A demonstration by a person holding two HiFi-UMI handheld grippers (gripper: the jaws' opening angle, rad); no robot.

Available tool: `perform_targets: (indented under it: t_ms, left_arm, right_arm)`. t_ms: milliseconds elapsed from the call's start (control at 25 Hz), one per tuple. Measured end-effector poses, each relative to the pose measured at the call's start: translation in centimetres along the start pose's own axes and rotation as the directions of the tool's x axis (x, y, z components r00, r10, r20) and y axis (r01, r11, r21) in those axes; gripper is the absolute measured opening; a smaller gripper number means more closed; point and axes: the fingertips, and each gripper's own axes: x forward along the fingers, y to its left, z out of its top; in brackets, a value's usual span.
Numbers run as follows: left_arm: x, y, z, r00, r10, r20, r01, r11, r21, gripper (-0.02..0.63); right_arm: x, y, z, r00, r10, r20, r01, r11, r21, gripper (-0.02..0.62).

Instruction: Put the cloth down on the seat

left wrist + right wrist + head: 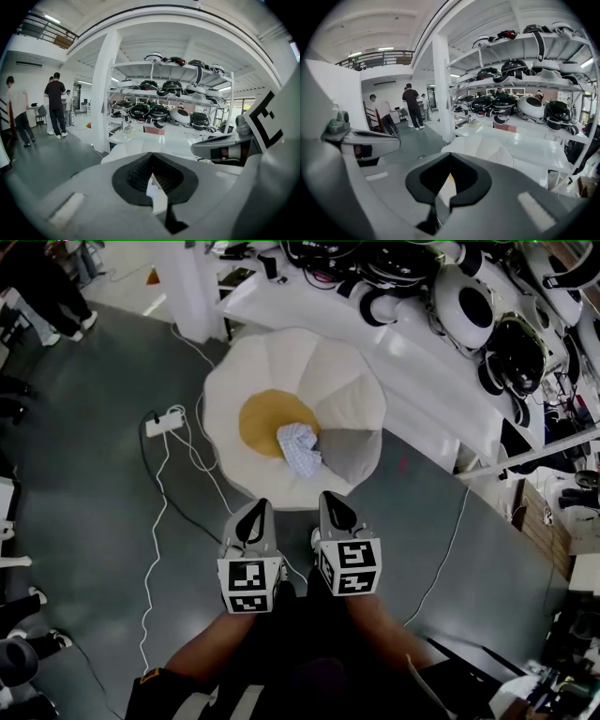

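- Head view: we see the cloth (298, 448), a pale checked bundle, lying on the white round seat (281, 362). It rests between a yellow cushion (262, 420) and a grey cushion (349, 454) and touches both.
- The left gripper (253, 512) and the right gripper (336, 501) hang side by side just short of the seat's near edge, apart from the cloth. Nothing stands between them and the seat.
- On the dark floor to the left, a power strip (166, 420) and its white cables (155, 521) lie near the seat. A white table (309, 306) runs behind it, with helmets (469, 306) piled at the upper right.
- Left gripper view: we look along jaws that are closed together with nothing gripped; a sliver of the cloth shows through the notch beyond them. This view adds what the head camera misses: a white pillar (101, 93), shelves of helmets (168, 89), and people (56, 103) standing far off on the left.
- Right gripper view: its jaws are likewise pressed together and empty, with the seat's white back beyond them. Only here do we see a railed upper gallery (377, 58).
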Motion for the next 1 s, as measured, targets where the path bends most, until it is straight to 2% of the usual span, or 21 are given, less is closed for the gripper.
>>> perform_targets:
  t_ms: [240, 440, 720, 1000]
  left_arm:
    - [-3.0, -3.3, 2.0, 0.999, -0.040, 0.029, 0.040, 0.999, 0.013, 0.000]
    - [-4.6, -6.0, 2.7, 0.998, -0.035, 0.045, 0.035, 0.999, -0.005, 0.000]
    - [-6.5, -11.1, 3.2, 0.998, 0.018, 0.054, -0.016, 0.999, -0.031, 0.000]
    - [-8.3, -15.3, 3.6, 0.991, 0.097, 0.092, -0.094, 0.995, -0.037, 0.000]
  right_arm:
    - [-4.7, 0.1, 1.6, 0.999, 0.040, 0.017, -0.040, 0.999, -0.014, 0.002]
    - [-7.6, -0.9, 2.3, 0.997, 0.064, 0.032, -0.062, 0.997, -0.042, 0.002]
    - [-11.3, -4.0, 2.6, 0.990, 0.133, 0.055, -0.128, 0.989, -0.079, 0.002]
    - [-14.5, -5.5, 2.0, 0.970, 0.230, 0.075, -0.220, 0.969, -0.116, 0.002]
